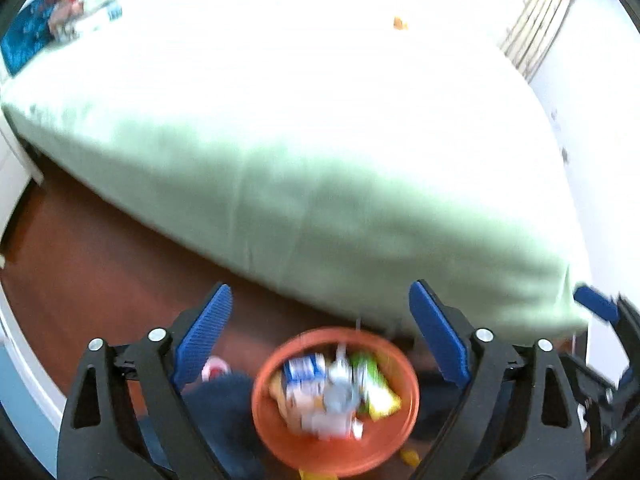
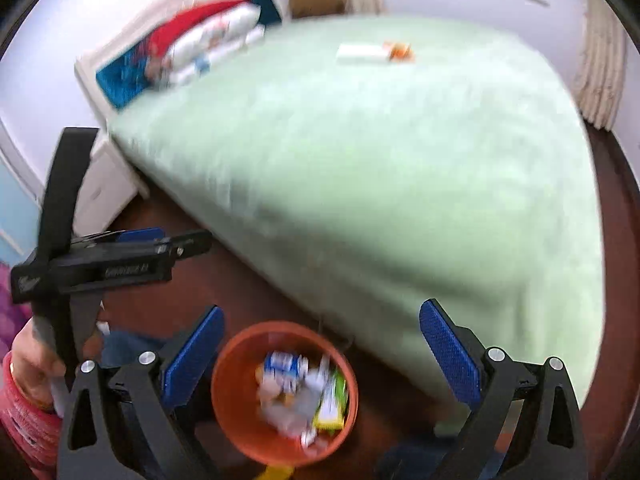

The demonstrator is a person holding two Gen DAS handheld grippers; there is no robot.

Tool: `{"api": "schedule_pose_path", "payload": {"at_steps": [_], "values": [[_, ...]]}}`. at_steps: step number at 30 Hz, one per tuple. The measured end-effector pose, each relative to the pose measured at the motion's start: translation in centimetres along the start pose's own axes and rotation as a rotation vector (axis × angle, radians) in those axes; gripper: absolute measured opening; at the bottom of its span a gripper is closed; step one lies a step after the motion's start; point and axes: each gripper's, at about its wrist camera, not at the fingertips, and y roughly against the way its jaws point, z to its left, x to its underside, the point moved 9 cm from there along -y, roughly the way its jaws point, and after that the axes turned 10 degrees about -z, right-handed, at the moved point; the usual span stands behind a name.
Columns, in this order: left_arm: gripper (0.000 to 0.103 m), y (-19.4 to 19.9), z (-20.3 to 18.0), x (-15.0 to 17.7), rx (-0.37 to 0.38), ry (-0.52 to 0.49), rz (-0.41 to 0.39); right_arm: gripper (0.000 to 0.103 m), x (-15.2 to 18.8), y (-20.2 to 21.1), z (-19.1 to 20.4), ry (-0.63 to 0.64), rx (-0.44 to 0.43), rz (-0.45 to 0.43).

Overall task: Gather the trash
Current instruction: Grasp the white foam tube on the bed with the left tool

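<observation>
An orange bin [image 1: 340,456] stands on the dark wood floor below both grippers. It holds several pieces of trash, among them a blue-and-white carton [image 1: 304,368] and a green-yellow wrapper [image 1: 376,384]. My left gripper [image 1: 320,290] hangs open above the bin with nothing between its blue pads. My right gripper [image 2: 322,309] is open too and empty, also over the bin [image 2: 224,380]. On the far part of the green bed lie a white box [image 2: 360,53] and an orange wrapper [image 2: 398,51]. The wrapper [image 1: 400,23] also shows in the left wrist view.
The bed [image 2: 360,180] with its pale green sheet fills most of both views, with pillows [image 2: 208,44] at its head. A hand [image 2: 32,360] with red bangles holds the left gripper [image 2: 180,240]. Curtains [image 2: 600,76] hang at the right. A small yellow scrap [image 1: 410,456] lies beside the bin.
</observation>
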Motion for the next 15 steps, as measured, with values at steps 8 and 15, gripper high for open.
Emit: {"api": "schedule_pose_path", "payload": {"at_steps": [8, 15], "values": [[0.089, -4.4, -2.0, -14.7, 0.067, 0.087, -0.069, 0.096, -3.5, -0.4, -3.2, -0.098, -0.017, -0.082], [0.089, -14.1, -3.1, -27.2, 0.093, 0.285, -0.066, 0.096, -4.8, -1.7, -6.4, -0.146, -0.021, -0.110]]}}
